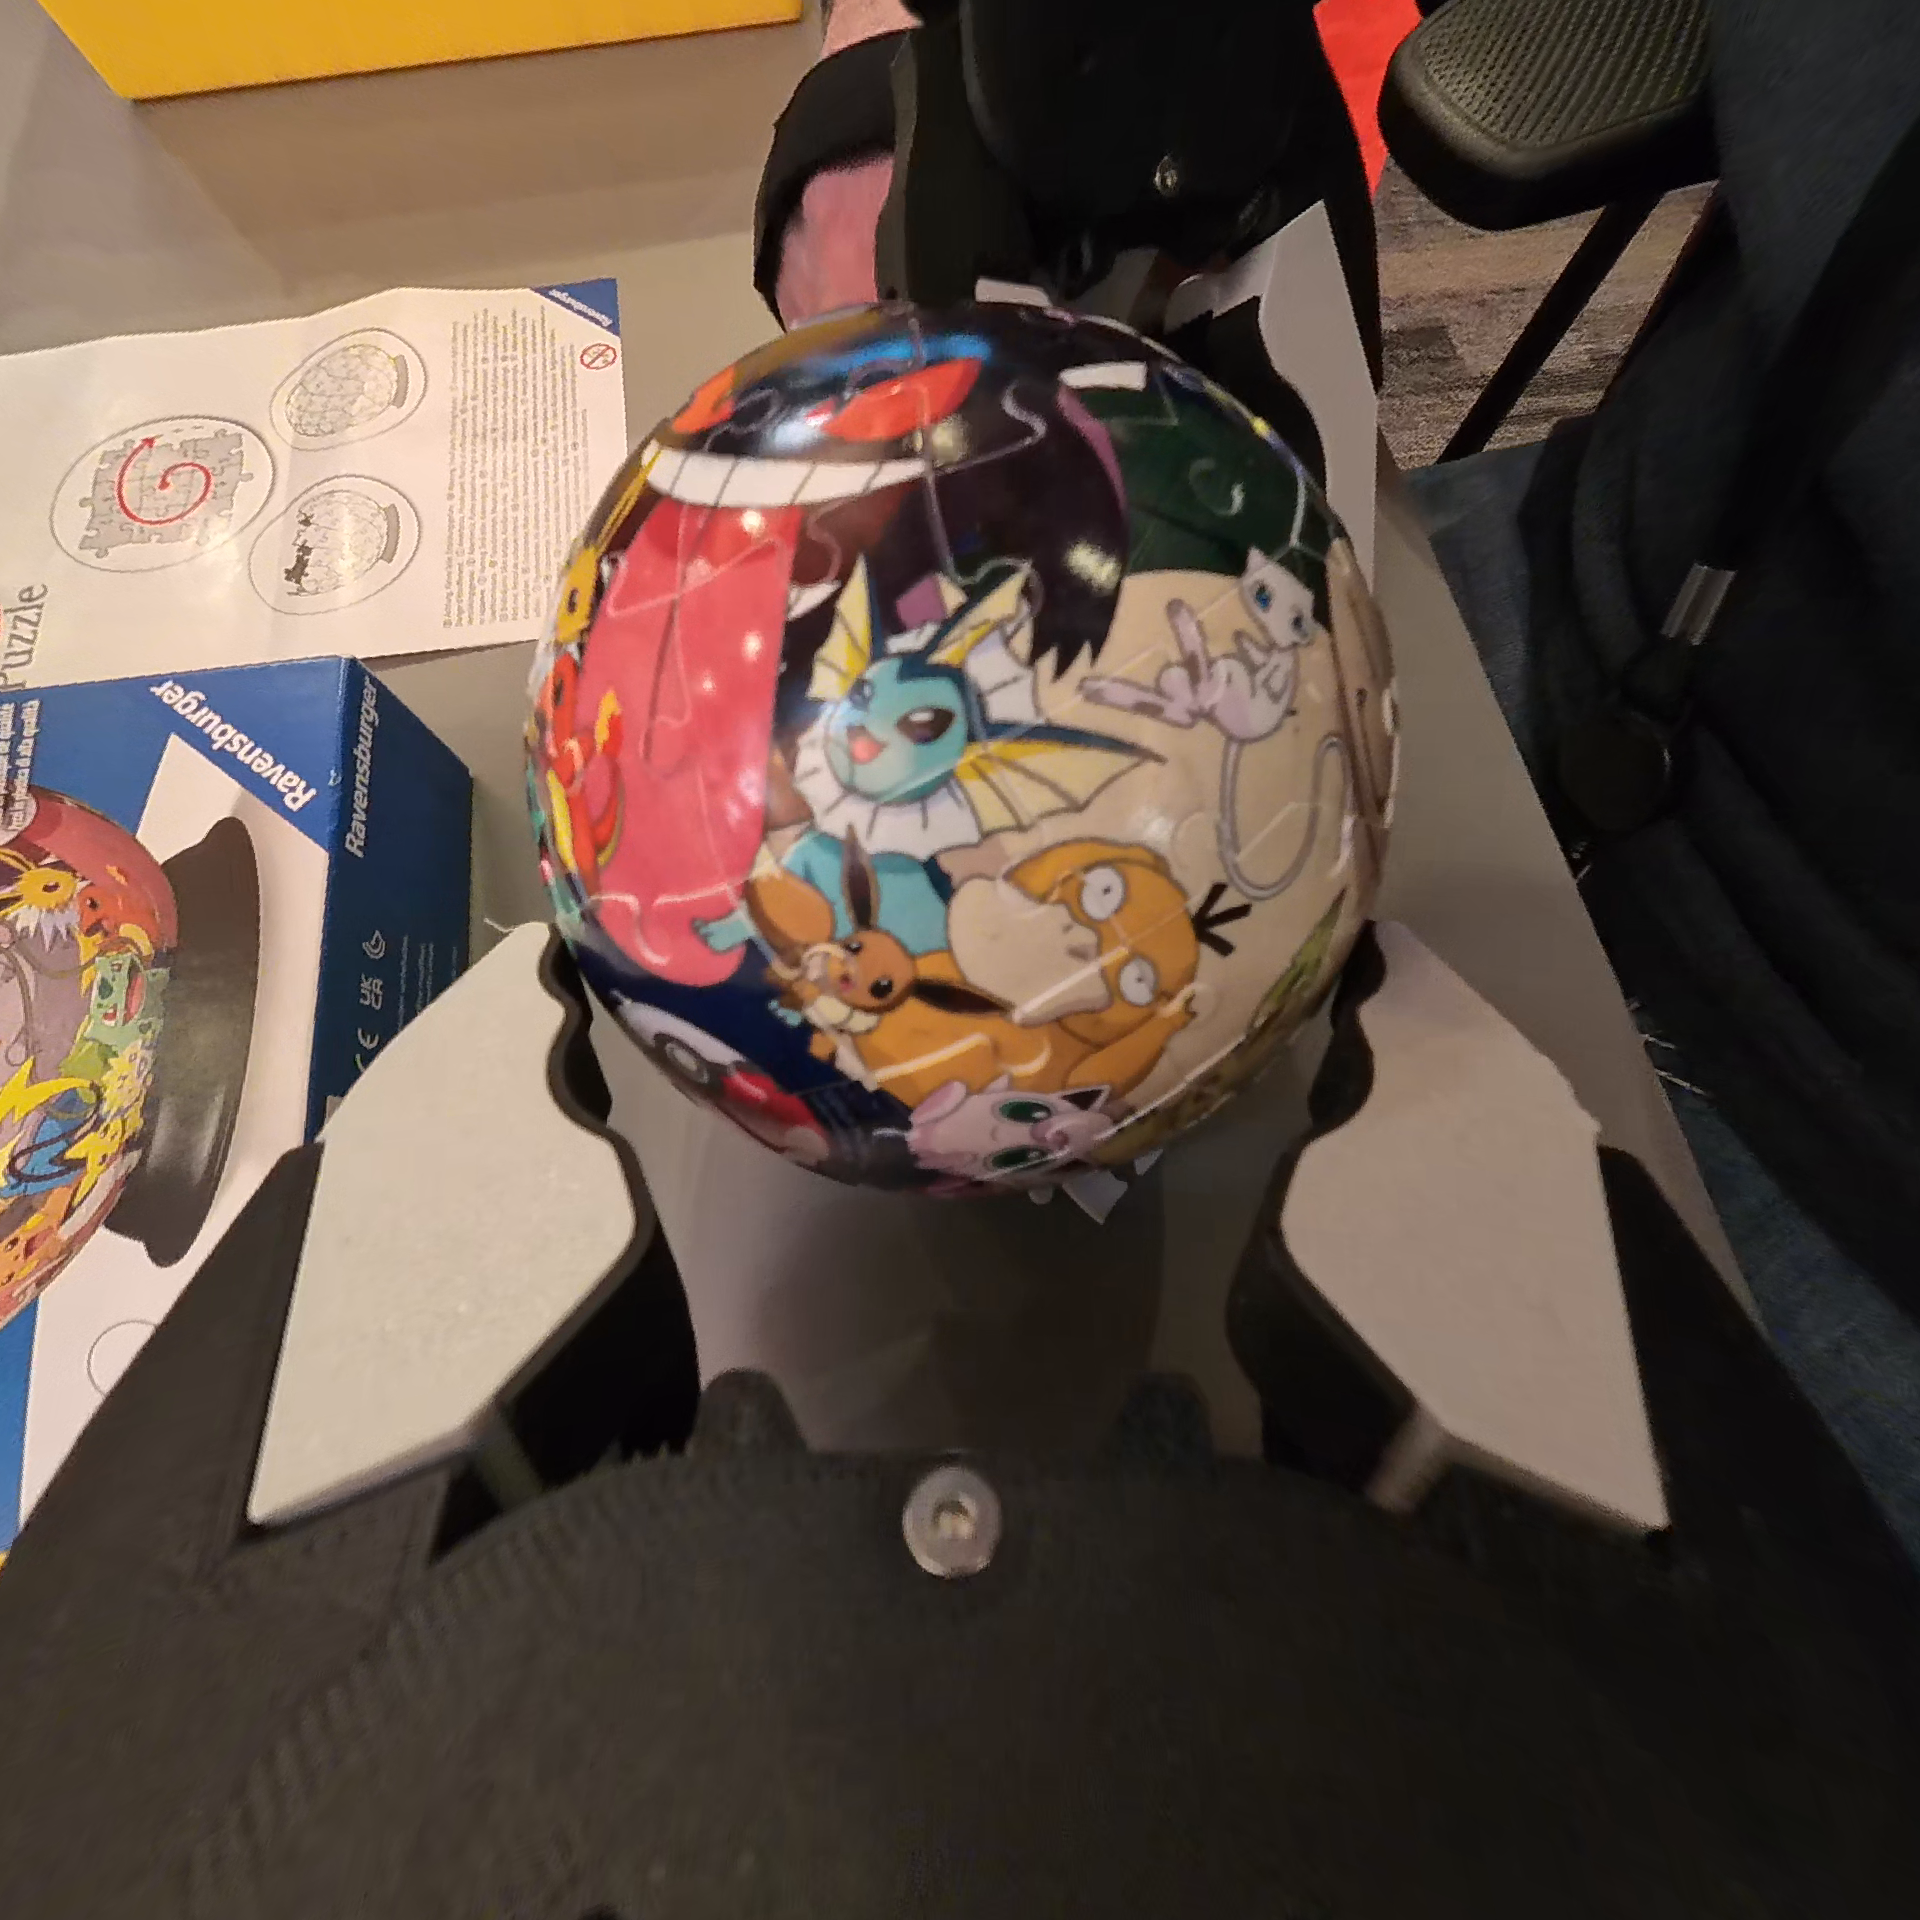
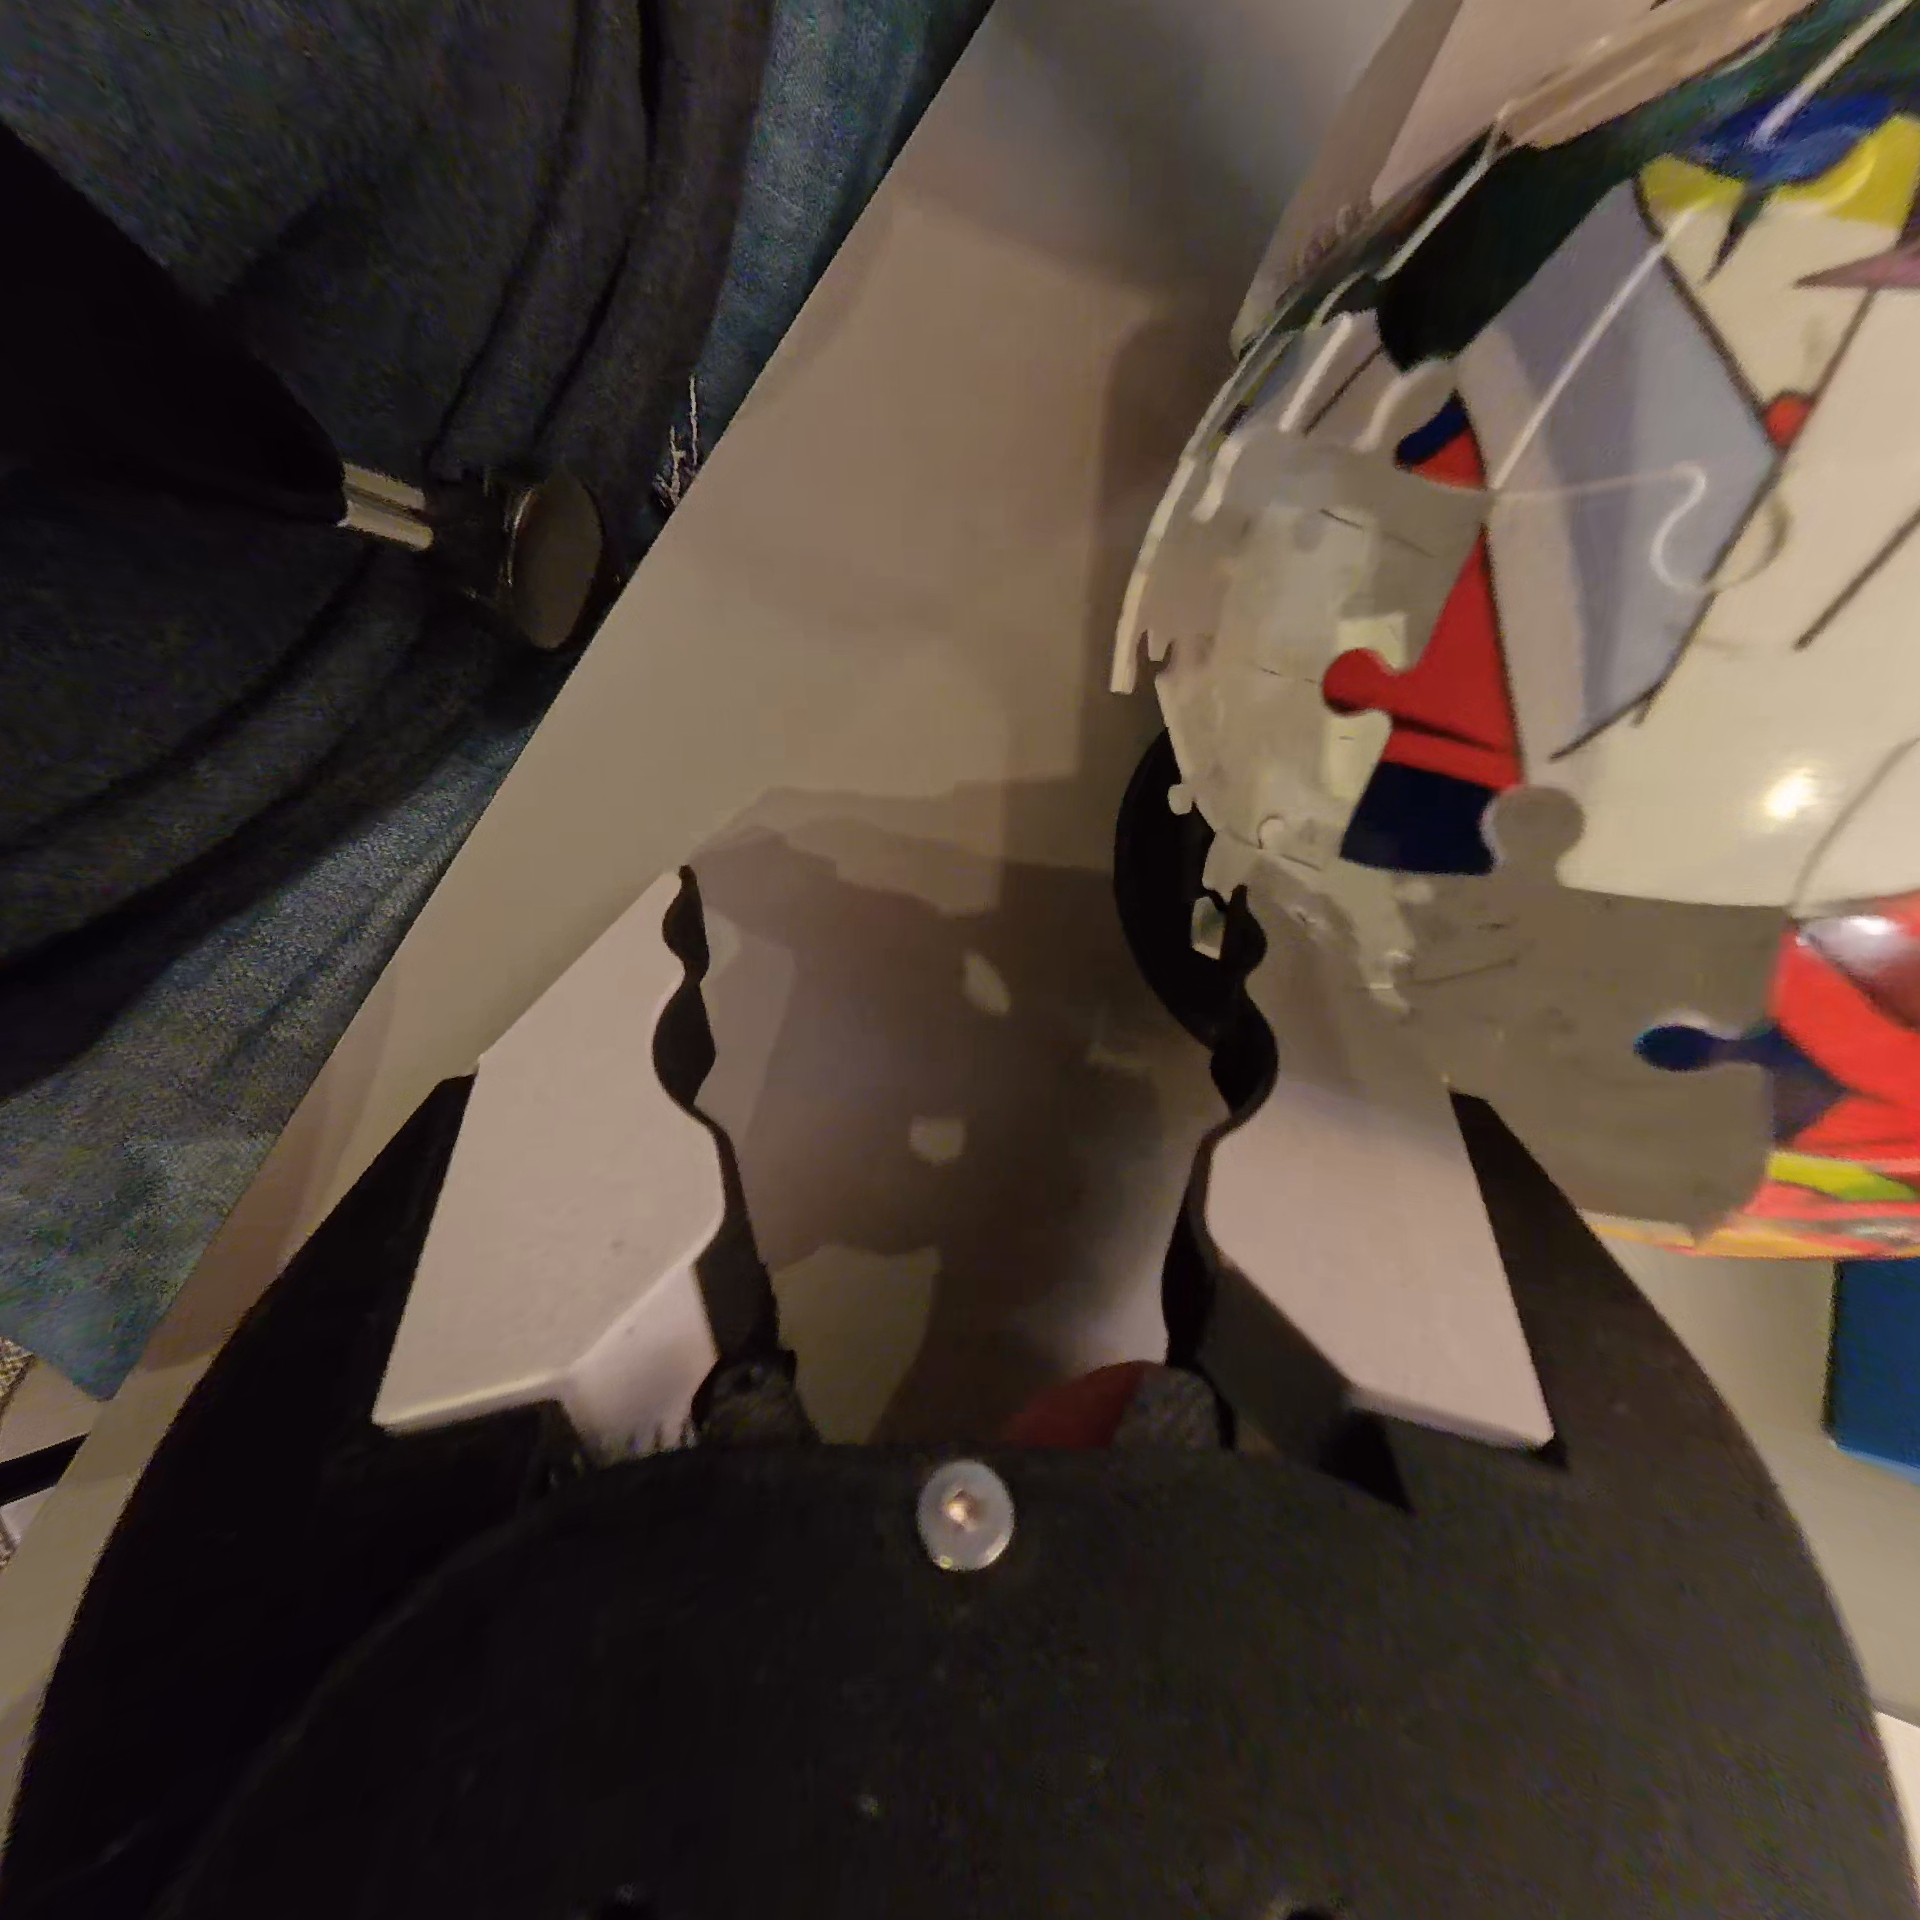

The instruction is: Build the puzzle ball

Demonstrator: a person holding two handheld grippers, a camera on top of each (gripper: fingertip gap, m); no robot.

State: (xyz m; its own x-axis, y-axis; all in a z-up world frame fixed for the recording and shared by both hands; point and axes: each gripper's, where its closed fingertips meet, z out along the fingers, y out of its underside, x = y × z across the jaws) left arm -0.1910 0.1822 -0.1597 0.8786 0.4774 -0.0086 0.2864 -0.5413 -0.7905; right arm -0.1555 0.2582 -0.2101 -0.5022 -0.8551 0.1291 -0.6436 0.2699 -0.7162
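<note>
The puzzle ball (image 1: 966, 727), covered in colourful cartoon creatures, sits between the fingers of my left gripper (image 1: 956, 956). Both fingertips (image 1: 556, 966) press its lower sides just above the grey table (image 1: 468, 208). My right gripper (image 1: 1091, 187) is behind the ball, at its far top. In the right wrist view the ball (image 2: 1621, 540) fills the right side, with a gap in its shell showing the grey backs of pieces (image 2: 1278, 623). My right gripper (image 2: 961, 904) is open and empty, and its right fingertip (image 2: 1236, 935) is at the edge of that gap.
A blue puzzle box (image 1: 239, 935) lies at the left, with an unfolded instruction sheet (image 1: 343, 468) behind it and a yellow box (image 1: 416, 42) at the far edge. A chair armrest (image 1: 1558, 94) and a person's jeans (image 2: 312, 540) are beyond the table edge.
</note>
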